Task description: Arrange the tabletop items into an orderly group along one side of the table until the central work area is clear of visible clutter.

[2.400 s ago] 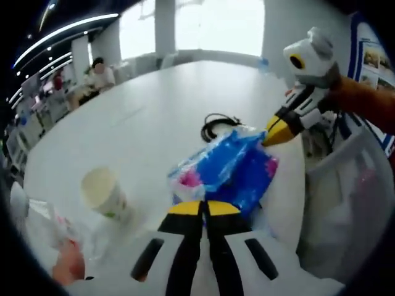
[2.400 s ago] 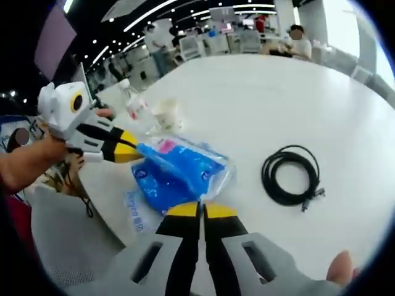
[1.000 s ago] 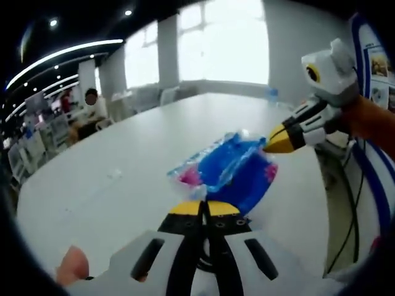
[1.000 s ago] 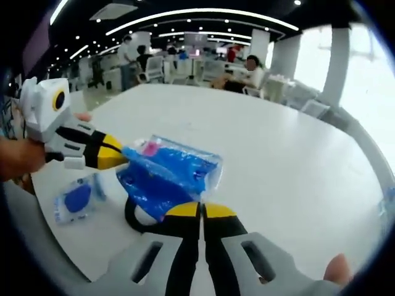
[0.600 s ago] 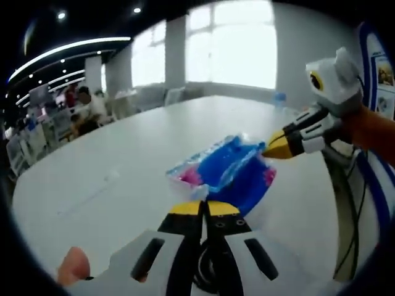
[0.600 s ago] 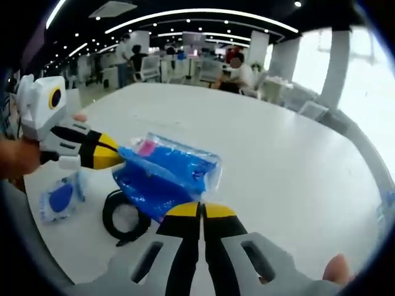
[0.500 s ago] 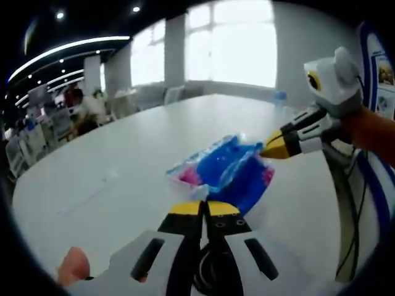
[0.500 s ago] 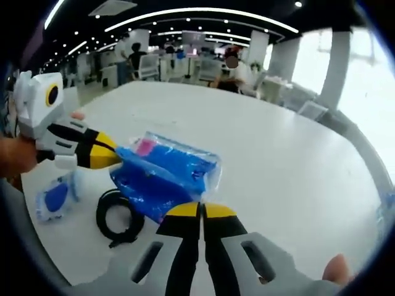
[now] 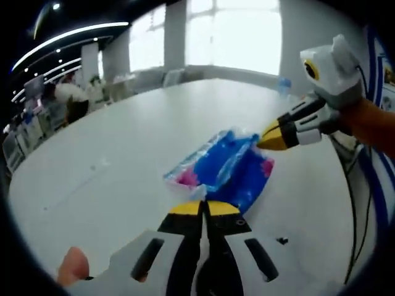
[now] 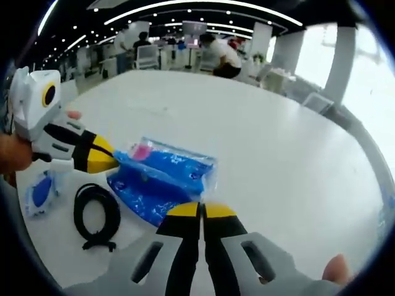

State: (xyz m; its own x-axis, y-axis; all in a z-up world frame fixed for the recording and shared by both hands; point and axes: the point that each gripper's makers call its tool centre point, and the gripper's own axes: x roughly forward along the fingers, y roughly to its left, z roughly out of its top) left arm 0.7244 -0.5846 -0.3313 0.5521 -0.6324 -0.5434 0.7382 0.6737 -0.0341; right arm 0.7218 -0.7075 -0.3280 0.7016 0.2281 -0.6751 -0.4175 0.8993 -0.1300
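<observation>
A blue plastic packet (image 9: 225, 168) with pink patches hangs stretched between both grippers above the white table (image 9: 123, 148). My left gripper (image 9: 203, 207) is shut on its near edge. The right gripper (image 9: 266, 140) comes in from the right, shut on the packet's far corner. In the right gripper view the same packet (image 10: 163, 176) has my right gripper (image 10: 200, 210) shut on its near edge, and the left gripper (image 10: 108, 161), held by a hand, is shut on its left end. A black coiled cable (image 10: 95, 213) and a small blue pouch (image 10: 40, 190) lie on the table below the left gripper.
The round white table (image 10: 278, 142) stretches wide and bare beyond the packet. Its edge curves close on the left behind the pouch. A small blue-topped thing (image 9: 281, 98) stands at the far rim. People and chairs sit well behind the table.
Both grippers have stayed shut on the packet and carried it across the table. In the right gripper view the cable and pouch have slid left, and the packet hangs lower.
</observation>
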